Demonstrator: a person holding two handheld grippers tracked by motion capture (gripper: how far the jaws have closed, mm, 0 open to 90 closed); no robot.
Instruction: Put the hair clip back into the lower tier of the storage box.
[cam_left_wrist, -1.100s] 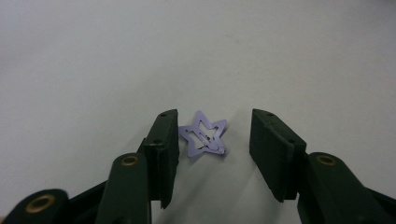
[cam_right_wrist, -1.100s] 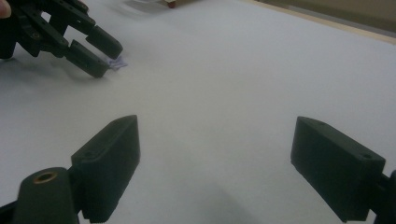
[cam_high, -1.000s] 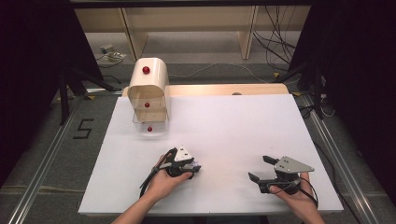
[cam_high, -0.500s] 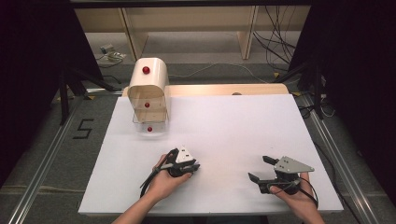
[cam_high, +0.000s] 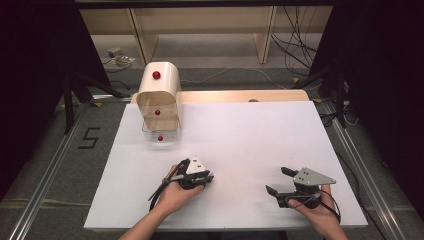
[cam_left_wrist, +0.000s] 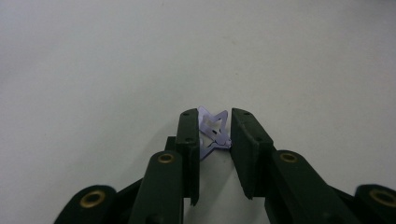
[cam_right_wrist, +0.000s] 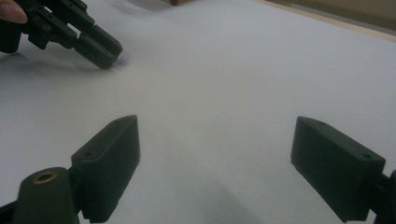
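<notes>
- Near the counter's (cam_high: 300, 130) front edge, left gripper (cam_left_wrist: 214, 135) has just been closing; its jaws stand narrow around a small purple star-shaped clip (cam_left_wrist: 212, 133), pads touching its points.
- Right gripper (cam_right_wrist: 215, 154) gapes wide, holding nothing.
- Advice: squeeze evenly, lift straight; a thin clip may twist free.
- Small drawer unit (cam_high: 159, 107) stands well apart.

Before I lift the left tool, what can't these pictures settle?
- High view: the purple star clip is too small to see, hidden under the left tool.
- Left gripper view: the clip's lower part is covered; whether the pads pinch it is unclear.
- Right gripper view: the clip is a blur.
</notes>
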